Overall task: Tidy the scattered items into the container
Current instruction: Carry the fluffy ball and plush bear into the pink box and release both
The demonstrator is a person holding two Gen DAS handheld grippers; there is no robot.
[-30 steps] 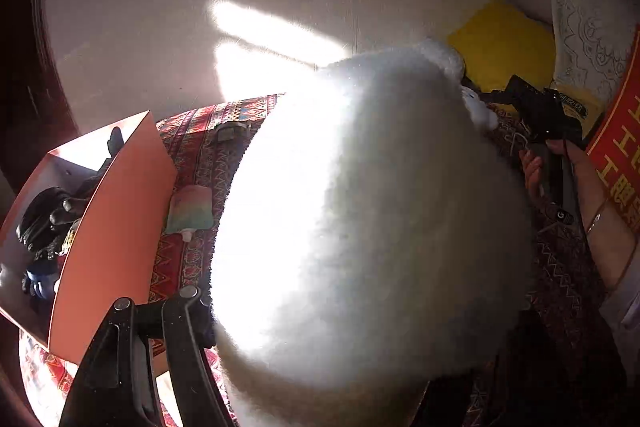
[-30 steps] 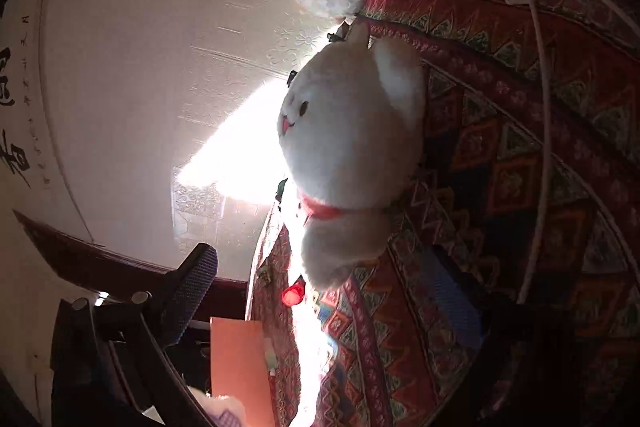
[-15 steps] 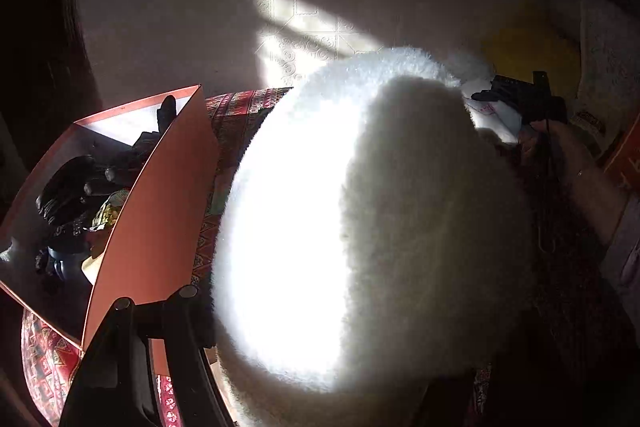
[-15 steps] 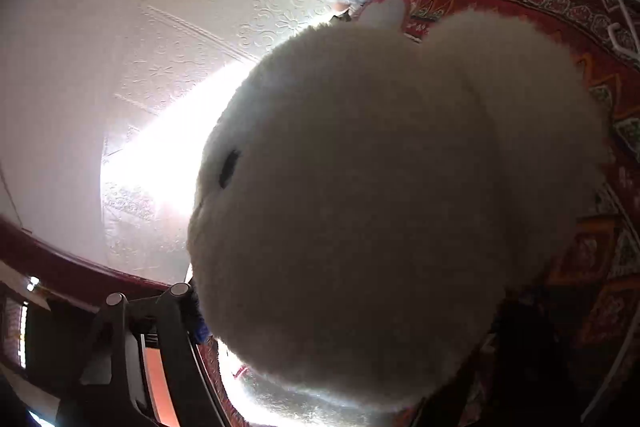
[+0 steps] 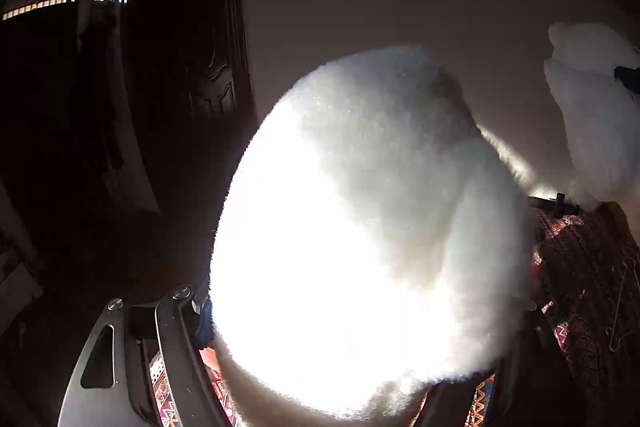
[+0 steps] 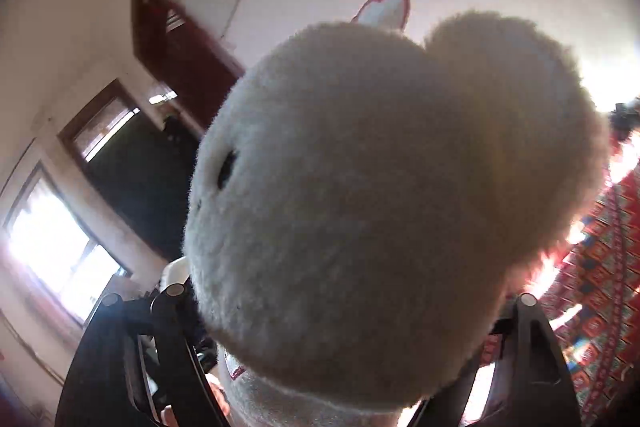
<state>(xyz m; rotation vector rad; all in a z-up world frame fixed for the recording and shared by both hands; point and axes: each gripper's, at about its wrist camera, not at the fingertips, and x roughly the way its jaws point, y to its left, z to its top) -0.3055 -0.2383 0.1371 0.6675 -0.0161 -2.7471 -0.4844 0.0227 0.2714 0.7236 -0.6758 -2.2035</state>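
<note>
A big white fluffy plush point(image 5: 360, 227) fills the left wrist view. My left gripper point(image 5: 356, 307) holds it, one finger point(image 5: 176, 339) on each side pressing into the fur, and the jaws are opening slightly. A white plush animal point(image 6: 380, 207) with a small black eye fills the right wrist view. My right gripper point(image 6: 348, 295) grips its head, and its jaws are easing open too. That same plush animal point(image 5: 592, 115) shows at the left wrist view's right edge, held up in the air. The orange container is not clearly in view; only an orange sliver point(image 5: 208, 355) shows under the left plush.
A red patterned blanket point(image 5: 580, 267) lies low at the right, with a wire hanger point(image 5: 620, 307) on it. The blanket point(image 6: 600, 287) also shows in the right wrist view. A dark door point(image 5: 180, 87) and pale wall stand behind; a bright window point(image 6: 48, 247) is at left.
My right gripper closed on the plush animal's head and lifted it off the blanket. Both grippers rose and swung; the orange box slid down out of the left view.
</note>
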